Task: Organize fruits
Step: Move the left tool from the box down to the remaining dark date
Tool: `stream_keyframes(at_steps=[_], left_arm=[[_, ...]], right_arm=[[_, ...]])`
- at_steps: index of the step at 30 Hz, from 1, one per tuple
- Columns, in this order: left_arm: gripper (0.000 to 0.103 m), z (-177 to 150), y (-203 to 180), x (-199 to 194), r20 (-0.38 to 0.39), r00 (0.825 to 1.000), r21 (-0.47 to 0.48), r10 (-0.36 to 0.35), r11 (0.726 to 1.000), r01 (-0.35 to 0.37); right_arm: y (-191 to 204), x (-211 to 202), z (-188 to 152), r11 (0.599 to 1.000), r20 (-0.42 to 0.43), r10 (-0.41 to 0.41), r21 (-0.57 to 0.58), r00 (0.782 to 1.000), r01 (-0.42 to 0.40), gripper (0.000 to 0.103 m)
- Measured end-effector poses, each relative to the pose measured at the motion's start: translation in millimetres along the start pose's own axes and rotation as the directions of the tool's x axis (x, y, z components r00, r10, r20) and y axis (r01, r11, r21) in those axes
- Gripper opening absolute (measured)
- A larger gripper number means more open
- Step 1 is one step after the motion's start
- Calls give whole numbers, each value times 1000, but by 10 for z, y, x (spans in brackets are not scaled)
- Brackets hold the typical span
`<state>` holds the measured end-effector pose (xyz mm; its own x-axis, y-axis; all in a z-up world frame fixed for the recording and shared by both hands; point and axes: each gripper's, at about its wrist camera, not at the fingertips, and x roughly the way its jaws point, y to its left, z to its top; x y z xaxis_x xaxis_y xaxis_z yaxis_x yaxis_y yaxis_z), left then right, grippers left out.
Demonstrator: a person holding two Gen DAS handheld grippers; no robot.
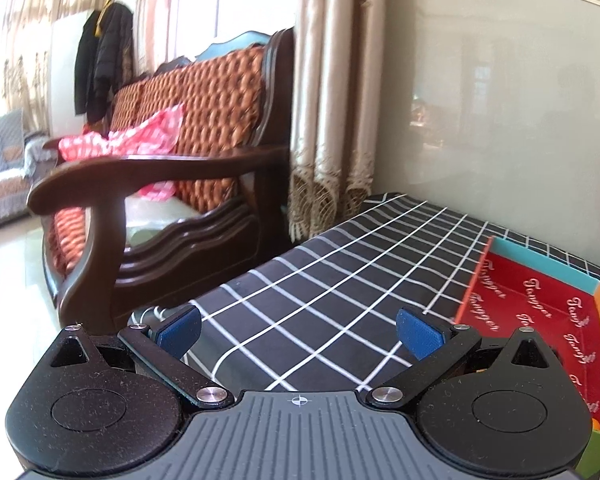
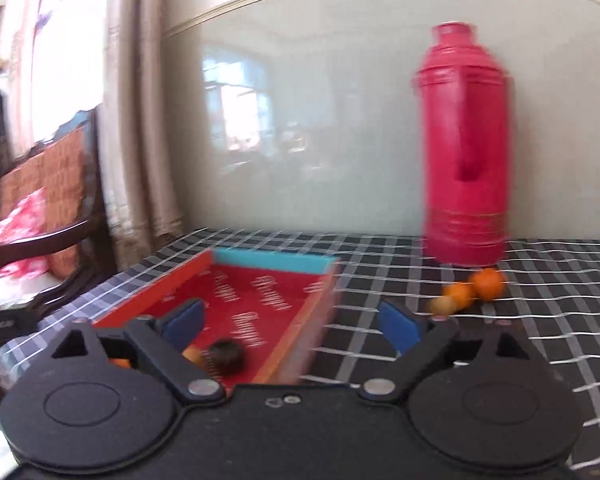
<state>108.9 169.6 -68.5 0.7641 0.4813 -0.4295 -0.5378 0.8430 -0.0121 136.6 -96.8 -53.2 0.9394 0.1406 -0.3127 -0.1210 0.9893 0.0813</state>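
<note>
**Both grippers open and empty; fruit split between tray and cloth**

Left wrist view: The left gripper [image 1: 298,330] is seen with its blue-padded jaws spread wide, nothing held between them. It is held low over the black tablecloth with a white grid pattern [image 1: 324,272]. The shallow red cardboard tray with white script lettering and teal and orange rims [image 1: 540,304] is found to the right of the gripper, resting on the cloth; only part of it is shown, and no fruit is seen in that part. A dark carved wooden sofa with orange quilted cushions [image 1: 204,128] is placed beyond the table's left edge, with a red-and-white checked cloth [image 1: 140,136] draped on its seat. Beige curtains [image 1: 328,100] are hung beside the pale glossy wall [image 1: 500,100]. A dark coat on a stand [image 1: 104,56] is seen far back.

Right wrist view (motion-blurred): The right gripper [image 2: 296,322] is likewise opened wide and nothing is gripped. The red tray [image 2: 260,300] is placed ahead and to the left, its near right corner lying between the jaws. Inside the tray, by the left finger, a dark round fruit [image 2: 226,356] and a small orange fruit [image 2: 192,354] are seen; a further orange patch is glimpsed behind the finger linkage, identity unclear. Outside the tray, three small fruits are clustered on the cloth to the right: a round orange fruit [image 2: 488,284], a second orange fruit [image 2: 458,294] and a pale yellowish fruit [image 2: 442,305], seemingly touching. A tall pink-red plastic thermos flask with a handle [image 2: 466,148] is stood upright just behind them, against the wall.
</note>
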Motion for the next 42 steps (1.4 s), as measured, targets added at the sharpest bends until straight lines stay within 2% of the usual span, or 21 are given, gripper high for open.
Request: stream_keyframes(at_steps=[4,7,10,14,17,21,23,26,29,32,33,34,35,39,41,42], left_arm=[[103,16,-180,-93,23,999,19,-44,999,43],[103,16,-352,-219,64,994,45,-89,995,86],[103,-2,-595,-367,108,982,101,-155,984,144],[103,-5,-1019,-514,109,954,177,-279,950,258],[103,-23,-1384,-608,71,926,229,-372,909,348],[103,-107,-1918,-707,12,874,286,-486,839,463],[103,-178,-2208,-729,-20,848,312,-529,803,508],[103,-281,-2591,-732,-72,818,342,-570,756,557],[102,-395,-2913,-727,-123,792,360,-598,716,598],[99,-490,-3184,-717,-156,771,371,-618,687,625],[90,-515,-3271,-715,-170,762,371,-625,676,637],[86,-521,-3345,-692,-192,752,369,-631,664,651],[86,-536,-3427,-665,-212,744,359,-634,657,662],[79,-614,-3644,-582,-250,734,353,-632,646,676],[71,-654,-3738,-512,-276,725,349,-631,637,687],[62,-678,-3770,-486,-295,720,344,-629,633,694]], right_arm=[[-268,-46,-3,985,8,-171,16,985,171,97],[-477,-71,-57,939,-1,-345,15,939,345,97],[-714,-88,-89,868,-25,-496,24,868,496,97],[-1007,-181,-131,782,-15,-621,62,784,620,97],[-1177,-248,-154,704,-7,-707,74,707,706,97],[-1422,-337,-195,601,-20,-797,79,604,795,97],[-1556,-382,-203,565,-38,-821,85,570,820,97],[-1745,-495,-237,538,-49,-837,105,544,837,97],[-1870,-571,-256,525,-48,-845,118,533,843,97],[-1956,-666,-257,540,-48,-832,156,552,827,97],[-1982,-689,-260,542,-47,-830,167,555,824,97],[-2005,-698,-257,543,-49,-828,174,558,821,97],[-2026,-706,-254,546,-53,-825,178,562,819,97],[-2083,-715,-255,550,-67,-820,185,569,814,97],[-2097,-718,-255,556,-71,-814,191,576,809,97],[-2102,-721,-255,559,-72,-812,193,579,807,97]])
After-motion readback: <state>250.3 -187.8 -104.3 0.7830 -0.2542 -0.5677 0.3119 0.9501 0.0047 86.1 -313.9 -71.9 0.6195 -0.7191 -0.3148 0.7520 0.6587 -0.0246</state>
